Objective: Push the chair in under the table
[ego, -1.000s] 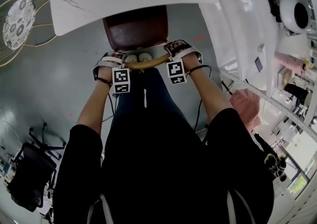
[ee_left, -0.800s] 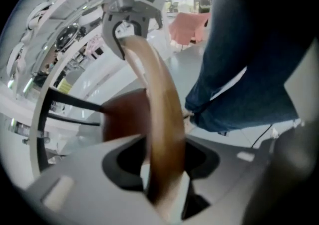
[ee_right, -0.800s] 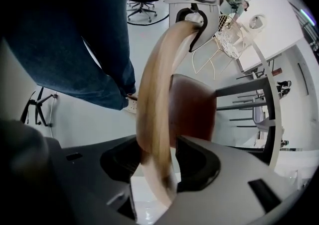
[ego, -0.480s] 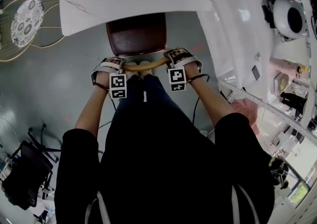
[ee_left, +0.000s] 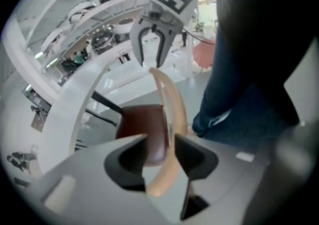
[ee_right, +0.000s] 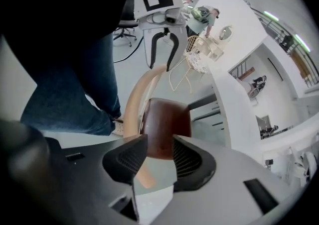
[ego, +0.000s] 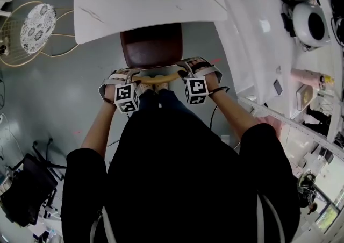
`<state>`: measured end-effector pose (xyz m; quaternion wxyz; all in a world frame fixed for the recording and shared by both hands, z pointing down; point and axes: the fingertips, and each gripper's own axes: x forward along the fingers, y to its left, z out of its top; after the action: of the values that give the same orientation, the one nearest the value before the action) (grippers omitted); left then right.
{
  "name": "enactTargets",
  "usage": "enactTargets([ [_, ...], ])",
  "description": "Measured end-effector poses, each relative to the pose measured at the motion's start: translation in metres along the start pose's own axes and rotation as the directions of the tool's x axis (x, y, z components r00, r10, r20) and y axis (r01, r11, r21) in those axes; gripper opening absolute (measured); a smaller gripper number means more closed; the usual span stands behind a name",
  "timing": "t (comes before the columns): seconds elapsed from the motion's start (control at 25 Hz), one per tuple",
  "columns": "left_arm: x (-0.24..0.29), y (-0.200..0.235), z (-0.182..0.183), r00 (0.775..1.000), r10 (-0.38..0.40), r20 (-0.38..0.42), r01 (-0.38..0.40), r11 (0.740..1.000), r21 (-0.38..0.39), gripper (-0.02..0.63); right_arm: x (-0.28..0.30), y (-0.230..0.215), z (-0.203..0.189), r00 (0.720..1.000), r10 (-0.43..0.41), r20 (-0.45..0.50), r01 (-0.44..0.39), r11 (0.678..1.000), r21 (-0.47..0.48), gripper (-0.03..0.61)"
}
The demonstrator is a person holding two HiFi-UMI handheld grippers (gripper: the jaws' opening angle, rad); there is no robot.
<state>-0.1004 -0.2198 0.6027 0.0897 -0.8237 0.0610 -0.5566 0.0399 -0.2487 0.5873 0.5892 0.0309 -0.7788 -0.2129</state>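
Observation:
The chair has a dark brown seat (ego: 152, 45) whose front edge lies under the rim of the white marble table (ego: 145, 0). Its curved wooden backrest (ego: 157, 79) runs between my two grippers. My left gripper (ego: 128, 77) hovers at the backrest's left end and my right gripper (ego: 194, 66) at its right end. In the left gripper view the backrest (ee_left: 172, 114) shows in the gap of the closing jaws (ee_left: 159, 145), with a gap beside it. In the right gripper view the jaws (ee_right: 159, 152) are also closing, with the backrest end (ee_right: 141, 171) loose between them.
A round wire-frame side table (ego: 33, 28) stands left of the table. A black office chair (ego: 26, 189) is at the lower left. White shelves with helmets (ego: 310, 21) run along the right. The person's legs and shoes (ego: 157, 83) stand right behind the chair.
Both grippers have risen a little at the ends of the backrest and rolled slightly. The chair keeps its place at the table edge.

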Motion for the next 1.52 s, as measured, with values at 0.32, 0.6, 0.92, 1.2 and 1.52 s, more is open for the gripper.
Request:
enactTargets([
  [0.32, -0.051, 0.066, 0.042, 0.959, 0.250, 0.135, -0.213, 0.946, -0.243, 0.082, -0.055, -0.084, 0.034, 0.960, -0.257, 0.115, 0.216, 0.934, 0.284, 0.050],
  [0.6, -0.131, 0.140, 0.075, 0.816, 0.535, 0.220, -0.417, 0.808, -0.417, 0.009, -0.141, -0.175, 0.060, 0.803, -0.560, 0.203, 0.397, 0.757, 0.519, 0.025],
  [0.92, -0.248, 0.211, 0.121, 0.566, 0.776, 0.279, -0.507, 0.594, -0.625, 0.009, -0.237, -0.243, 0.074, 0.582, -0.772, 0.254, 0.455, 0.568, 0.686, 0.021],
  [1.2, -0.315, 0.235, 0.139, 0.389, 0.861, 0.327, -0.409, 0.480, -0.776, 0.008, -0.298, -0.271, 0.072, 0.448, -0.862, 0.237, 0.386, 0.426, 0.818, 0.021],
  [1.52, -0.350, 0.237, 0.135, 0.276, 0.919, 0.280, -0.371, 0.371, -0.851, 0.008, -0.323, -0.280, 0.066, 0.389, -0.894, 0.225, 0.279, 0.347, 0.896, 0.020],
])
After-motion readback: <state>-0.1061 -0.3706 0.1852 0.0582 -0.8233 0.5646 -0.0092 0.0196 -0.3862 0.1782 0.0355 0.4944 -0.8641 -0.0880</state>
